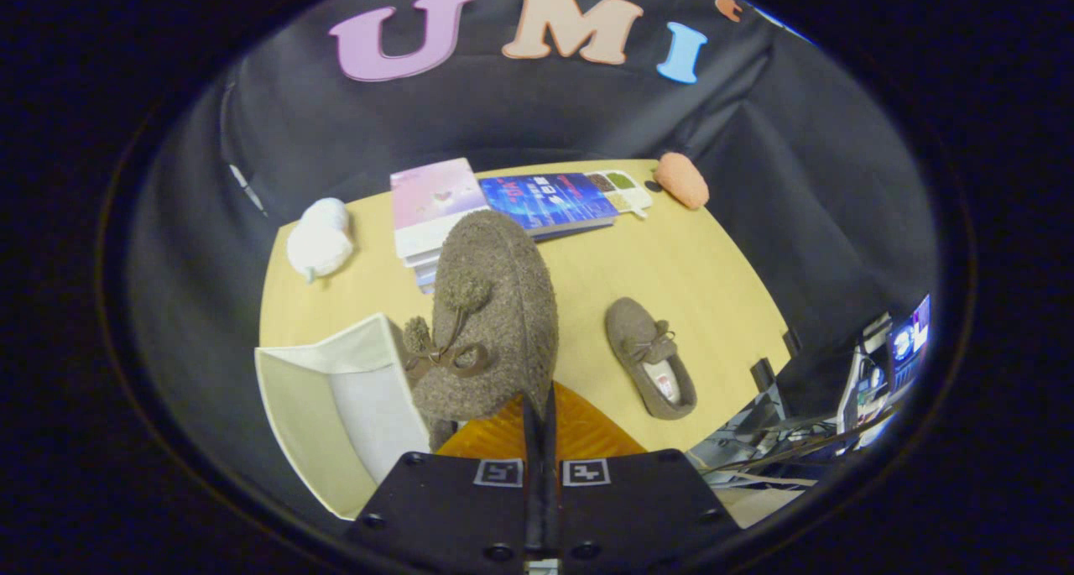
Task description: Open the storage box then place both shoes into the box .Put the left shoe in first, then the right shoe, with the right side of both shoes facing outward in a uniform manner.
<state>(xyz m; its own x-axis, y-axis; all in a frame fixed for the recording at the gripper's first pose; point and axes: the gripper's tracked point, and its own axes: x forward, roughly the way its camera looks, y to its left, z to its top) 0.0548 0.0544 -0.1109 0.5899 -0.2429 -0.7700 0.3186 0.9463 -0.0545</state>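
1. Two fingers of the hand-held gripper [541, 407] stand pressed close together, pinching the rim of a fuzzy brown slipper [491, 315] that hangs lifted above the tabletop [671, 264], toe pointing away from the fingers.
2. That held slipper carries pom-poms and a small bow on its upper, turned toward the storage box side.
3. Just beside the held slipper, on the pom-pom side, stands the open storage box [336, 407], cream-walled, its mouth tipped toward the fingers and its inside bare as far as I can see.
4. Directly under the held slipper, close ahead of the fingers, lies an orange ribbed mat [579, 432].
5. On the other side of the held slipper, well apart from it, the second slipper [650, 357] lies flat on the tabletop, opening up.
6. Beyond the held slipper sits a stack of books [503, 206]; a small paint palette [625, 190] touches the far end of that stack.
7. Farther out from the held slipper, a white plush toy [319, 239] rests near the box-side edge, and an orange plush toy [681, 180] at the far corner.
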